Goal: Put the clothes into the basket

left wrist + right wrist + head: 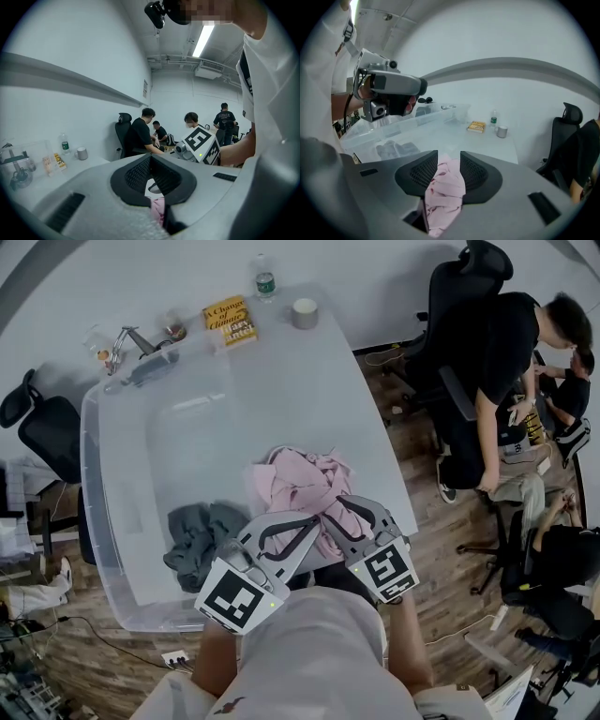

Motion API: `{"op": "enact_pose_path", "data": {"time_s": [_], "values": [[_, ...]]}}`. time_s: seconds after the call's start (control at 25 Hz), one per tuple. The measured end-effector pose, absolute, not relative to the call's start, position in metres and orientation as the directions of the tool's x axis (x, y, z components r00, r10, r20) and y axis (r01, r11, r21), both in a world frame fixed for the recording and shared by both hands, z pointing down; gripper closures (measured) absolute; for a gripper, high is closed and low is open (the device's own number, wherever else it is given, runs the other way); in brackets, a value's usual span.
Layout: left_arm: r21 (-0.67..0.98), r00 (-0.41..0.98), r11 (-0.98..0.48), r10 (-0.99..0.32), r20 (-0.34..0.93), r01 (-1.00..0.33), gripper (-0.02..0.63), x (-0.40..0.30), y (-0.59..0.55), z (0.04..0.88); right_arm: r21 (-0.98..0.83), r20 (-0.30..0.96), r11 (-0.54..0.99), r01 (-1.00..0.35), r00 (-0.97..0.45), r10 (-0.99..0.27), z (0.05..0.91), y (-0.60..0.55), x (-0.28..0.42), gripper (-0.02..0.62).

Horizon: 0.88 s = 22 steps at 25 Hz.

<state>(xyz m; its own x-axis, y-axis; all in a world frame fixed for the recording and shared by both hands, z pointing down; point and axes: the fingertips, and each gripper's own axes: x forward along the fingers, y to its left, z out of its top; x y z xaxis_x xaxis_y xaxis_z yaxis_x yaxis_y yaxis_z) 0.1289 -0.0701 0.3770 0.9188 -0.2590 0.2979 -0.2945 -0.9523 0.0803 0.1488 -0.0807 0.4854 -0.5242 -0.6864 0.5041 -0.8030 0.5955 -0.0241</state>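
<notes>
Basket point(90, 484) wide open; grey garment point(199, 542) inside.

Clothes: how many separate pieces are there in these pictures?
2. A pink garment is bunched at the right edge of the clear bin. A grey garment lies inside the bin. Another piece could be hidden under the pink bundle.

The head camera looked steeply down on the tabletop point(314, 376). Cameras on the left gripper point(151, 159) and right gripper point(449, 157) sat close behind their fingers point(419, 174) — one faced the room, one the tabletop. All shared the pink cloth point(300, 479).
</notes>
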Motion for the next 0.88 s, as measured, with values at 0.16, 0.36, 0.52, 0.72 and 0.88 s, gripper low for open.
{"op": "enact_pose_path", "data": {"time_s": [0.16, 0.36, 0.52, 0.72, 0.88], "values": [[0.086, 0.917, -0.954, -0.246, 0.315, -0.286, 0.600, 0.133, -0.070, 0.382, -0.046, 0.565, 0.598, -0.800, -0.515, -0.645, 0.513, -0.079, 0.152, 0.420], [0.089, 0.911, -0.956, -0.235, 0.338, -0.280, 0.600, 0.135, -0.073, 0.388, -0.037, 0.626, 0.620, -0.784, -0.502, -0.597, 0.542, -0.081, 0.151, 0.354], [0.075, 0.911, -0.964, -0.212, 0.353, -0.253, 0.600, 0.138, -0.072, 0.394, -0.051, 0.665, 0.628, -0.776, -0.496, -0.559, 0.564, -0.080, 0.152, 0.313], [0.072, 0.906, -0.972, -0.181, 0.383, -0.225, 0.600, 0.142, -0.070, 0.402, -0.089, 0.710, 0.626, -0.775, -0.491, -0.506, 0.595, -0.077, 0.151, 0.264], [0.080, 0.902, -0.973, -0.167, 0.399, -0.215, 0.600, 0.147, -0.069, 0.407, -0.107, 0.731, 0.615, -0.782, -0.481, -0.484, 0.616, -0.078, 0.154, 0.221]]}}
